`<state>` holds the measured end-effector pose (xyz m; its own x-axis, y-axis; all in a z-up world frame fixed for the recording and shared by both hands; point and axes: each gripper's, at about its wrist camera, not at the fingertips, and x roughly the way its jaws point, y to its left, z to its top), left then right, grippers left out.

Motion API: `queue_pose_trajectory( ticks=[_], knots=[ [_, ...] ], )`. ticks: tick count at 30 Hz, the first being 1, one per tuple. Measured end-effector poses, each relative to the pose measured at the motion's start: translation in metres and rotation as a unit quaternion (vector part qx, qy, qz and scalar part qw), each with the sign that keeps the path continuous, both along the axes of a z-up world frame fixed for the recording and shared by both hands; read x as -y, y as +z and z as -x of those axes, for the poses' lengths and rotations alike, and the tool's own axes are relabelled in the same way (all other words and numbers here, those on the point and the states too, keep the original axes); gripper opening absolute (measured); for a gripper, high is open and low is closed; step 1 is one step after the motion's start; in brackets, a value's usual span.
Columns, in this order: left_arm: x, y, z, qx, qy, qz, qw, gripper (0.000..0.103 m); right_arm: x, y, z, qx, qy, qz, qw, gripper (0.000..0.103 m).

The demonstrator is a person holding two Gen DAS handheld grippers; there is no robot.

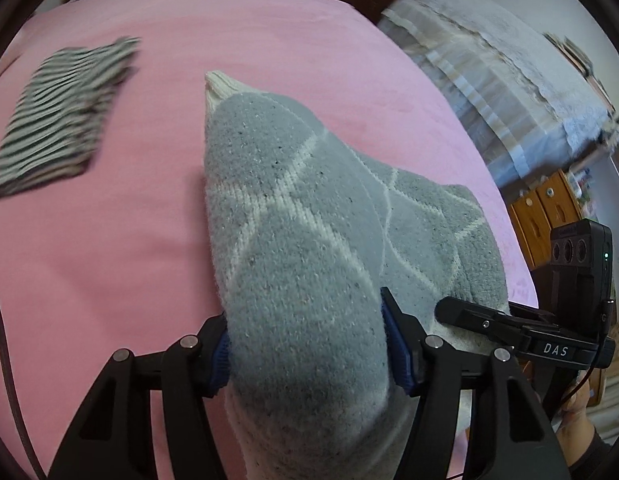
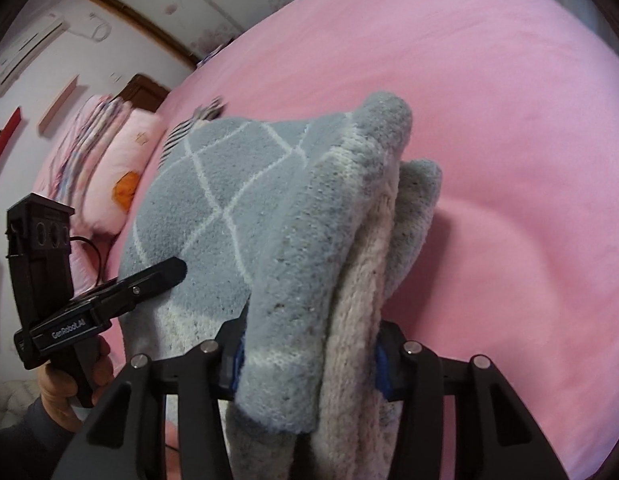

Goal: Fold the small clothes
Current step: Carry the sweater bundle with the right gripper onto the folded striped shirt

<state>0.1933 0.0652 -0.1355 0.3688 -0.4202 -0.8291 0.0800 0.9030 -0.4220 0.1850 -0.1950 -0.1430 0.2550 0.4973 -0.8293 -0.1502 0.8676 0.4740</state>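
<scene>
Grey sock [image 1: 293, 240] with white diamond lines

Thick knit, cream cuff and toe; bunched and folded over, raised over the pink bedsheet [image 1: 129, 240]. A striped folded cloth [image 1: 61, 112] lies flat, well apart.

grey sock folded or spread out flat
Folded. The grey sock is doubled over, layers stacked at its right edge, with the left claw and right claw both clamped on it.

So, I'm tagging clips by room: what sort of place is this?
Most likely a bedroom: the work surface is a bed with a pink sheet, pillows lie at its head, and an air conditioner hangs on the wall.
</scene>
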Motion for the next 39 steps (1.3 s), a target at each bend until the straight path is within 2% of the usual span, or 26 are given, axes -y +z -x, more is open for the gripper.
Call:
queue_pose_trajectory(
  ticks=[5,9,12,15,19,23,29,35,39],
  knots=[
    [-0.088,0.032,0.021,0.012,0.038,-0.022,0.999,0.061,-0.082,0.017,-0.003,0.007,0.058,-0.025,0.998,0.047],
    [-0.159,0.069,0.012,0.04,0.065,-0.047,0.996,0.061,-0.147,0.038,-0.024,0.02,0.086,-0.053,0.995,0.047],
    [-0.207,0.101,-0.017,0.078,0.074,-0.075,0.9913,0.061,-0.19,0.053,-0.055,0.033,0.095,-0.07,0.992,0.047],
    [-0.248,0.123,-0.058,0.104,0.086,-0.087,0.987,0.061,-0.238,0.071,-0.093,0.058,0.093,-0.077,0.991,0.047],
    [-0.293,0.132,-0.116,0.131,0.096,-0.091,0.9826,0.061,-0.287,0.082,-0.155,0.091,0.077,-0.078,0.99,0.047],
    [-0.328,0.118,-0.172,0.152,0.095,-0.096,0.9792,0.062,-0.323,0.069,-0.207,0.107,0.051,-0.077,0.99,0.048],
    [-0.367,0.049,-0.237,0.123,0.129,-0.052,0.9827,0.062,-0.35,0.022,-0.259,0.099,0.014,-0.065,0.993,0.048],
    [-0.375,-0.028,-0.263,0.058,0.131,-0.034,0.9891,0.062,-0.355,-0.035,-0.28,0.062,0.002,-0.026,0.998,0.047],
    [-0.38,-0.052,-0.257,0.039,0.131,-0.022,0.9904,0.062,-0.36,-0.054,-0.28,0.055,0.007,-0.01,0.998,0.048]
  ],
)
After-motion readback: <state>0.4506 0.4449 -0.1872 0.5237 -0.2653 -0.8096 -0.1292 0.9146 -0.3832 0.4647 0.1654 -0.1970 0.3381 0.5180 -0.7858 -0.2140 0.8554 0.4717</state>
